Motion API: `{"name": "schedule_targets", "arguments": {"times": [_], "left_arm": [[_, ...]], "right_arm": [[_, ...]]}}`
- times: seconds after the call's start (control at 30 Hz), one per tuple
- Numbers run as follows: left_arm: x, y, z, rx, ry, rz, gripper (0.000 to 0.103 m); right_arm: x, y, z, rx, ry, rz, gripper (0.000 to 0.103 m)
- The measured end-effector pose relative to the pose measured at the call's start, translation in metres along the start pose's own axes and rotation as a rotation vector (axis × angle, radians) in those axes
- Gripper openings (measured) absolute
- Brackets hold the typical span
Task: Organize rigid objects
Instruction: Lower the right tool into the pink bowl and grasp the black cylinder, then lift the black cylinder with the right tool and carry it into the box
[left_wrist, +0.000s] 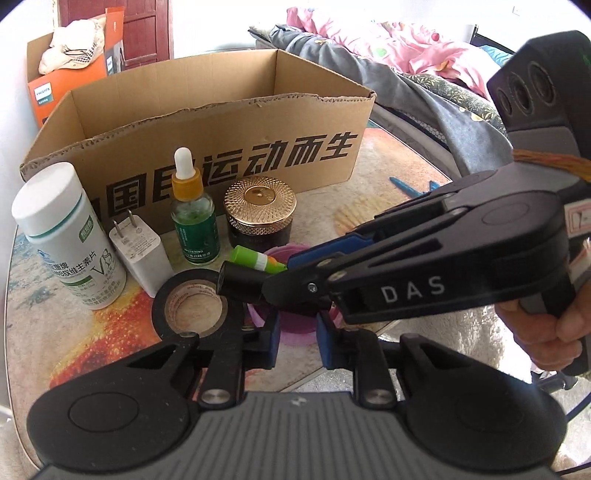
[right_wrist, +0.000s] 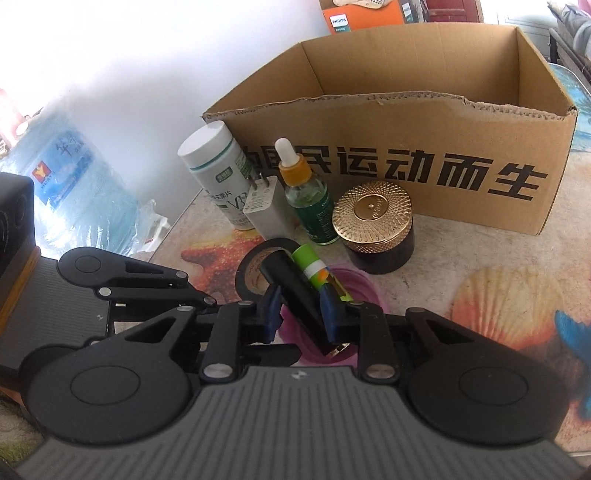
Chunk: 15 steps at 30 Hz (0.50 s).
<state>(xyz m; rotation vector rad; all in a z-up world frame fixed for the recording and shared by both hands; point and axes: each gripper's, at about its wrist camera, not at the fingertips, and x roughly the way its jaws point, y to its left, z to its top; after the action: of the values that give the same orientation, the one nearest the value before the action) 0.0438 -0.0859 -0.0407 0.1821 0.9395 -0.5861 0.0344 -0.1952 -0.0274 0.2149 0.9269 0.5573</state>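
A purple cup (left_wrist: 297, 328) (right_wrist: 362, 288) stands on the patterned table and holds a black tube (left_wrist: 240, 286) (right_wrist: 295, 291) and a green marker (left_wrist: 249, 256) (right_wrist: 308, 262). My right gripper (left_wrist: 280, 273) (right_wrist: 301, 317) reaches in from the right, shut on the black tube, which leans left over a black tape roll (left_wrist: 177, 291) (right_wrist: 251, 266). My left gripper (left_wrist: 298, 339) (right_wrist: 291, 349) is closed on the cup's near side, and purple fills the gap between its blue pads. Behind stands an open cardboard box (left_wrist: 221, 129) (right_wrist: 406, 122).
In front of the box stand a white pill bottle (left_wrist: 66, 236), a white charger (left_wrist: 138, 251), a green dropper bottle (left_wrist: 194, 218) and a gold-lidded jar (left_wrist: 260, 214). A hand (left_wrist: 554, 325) holds the right gripper. A water jug (right_wrist: 74, 184) sits off the table's left.
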Motion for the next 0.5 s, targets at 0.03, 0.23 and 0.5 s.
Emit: {"name": "schedule_targets", "arguments": {"times": [0.03, 0.23, 0.5], "left_arm": [[0.0, 0.001, 0.001, -0.001, -0.002, -0.002, 0.022], [0.002, 0.007, 0.004, -0.041, 0.005, -0.026, 0.026], [0.002, 0.011, 0.006, -0.065, -0.005, -0.027, 0.041]], "right_arm": [[0.001, -0.002, 0.002, 0.009, 0.009, 0.012, 0.022], [0.006, -0.011, 0.013, 0.054, 0.056, 0.063, 0.023], [0.012, -0.023, 0.014, 0.132, 0.102, 0.129, 0.024]]}}
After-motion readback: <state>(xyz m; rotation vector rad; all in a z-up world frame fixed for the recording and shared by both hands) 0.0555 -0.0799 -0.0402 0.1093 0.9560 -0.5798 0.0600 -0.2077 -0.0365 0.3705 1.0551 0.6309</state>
